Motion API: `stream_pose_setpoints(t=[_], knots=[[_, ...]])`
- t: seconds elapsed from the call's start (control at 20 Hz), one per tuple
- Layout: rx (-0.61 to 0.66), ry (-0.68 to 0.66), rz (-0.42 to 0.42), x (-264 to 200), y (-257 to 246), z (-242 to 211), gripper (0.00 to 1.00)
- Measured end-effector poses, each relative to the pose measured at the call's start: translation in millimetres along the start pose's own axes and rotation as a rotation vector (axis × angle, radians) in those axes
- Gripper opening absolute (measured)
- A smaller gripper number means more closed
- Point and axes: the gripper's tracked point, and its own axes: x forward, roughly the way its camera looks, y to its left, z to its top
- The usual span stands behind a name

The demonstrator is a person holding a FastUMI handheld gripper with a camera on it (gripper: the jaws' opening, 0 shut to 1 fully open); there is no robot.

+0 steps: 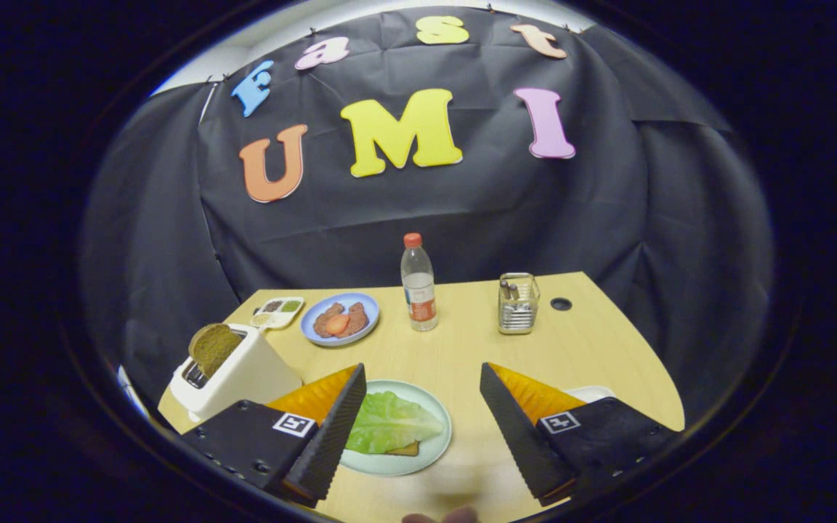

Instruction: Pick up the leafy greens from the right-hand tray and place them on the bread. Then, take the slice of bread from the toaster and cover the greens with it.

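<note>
At the bottom of the frame the gripper (422, 374) hangs with its fingers spread wide, holding nothing. Between them, close against the left finger, the leafy greens (389, 423) already lie on the bread (404, 449) on a pale green plate (439, 415). The remaining slice of bread (213, 347) stands upright in the toaster (248, 374), up and left of the left finger, so the next reach likely swings that way. Beyond, mid-frame, stand a blue plate (317, 335) and a water bottle (418, 285).

No text is legible on the water bottle (418, 283).
</note>
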Motion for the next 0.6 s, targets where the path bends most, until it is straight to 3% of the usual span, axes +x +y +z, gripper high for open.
stream_pose_setpoints(t=[0.25,0.6], knots=[[-0.046,-0.064,-0.054,-29,65,28,0.96],[-0.035,-0.047,-0.01,-17,213,13,0.96]])
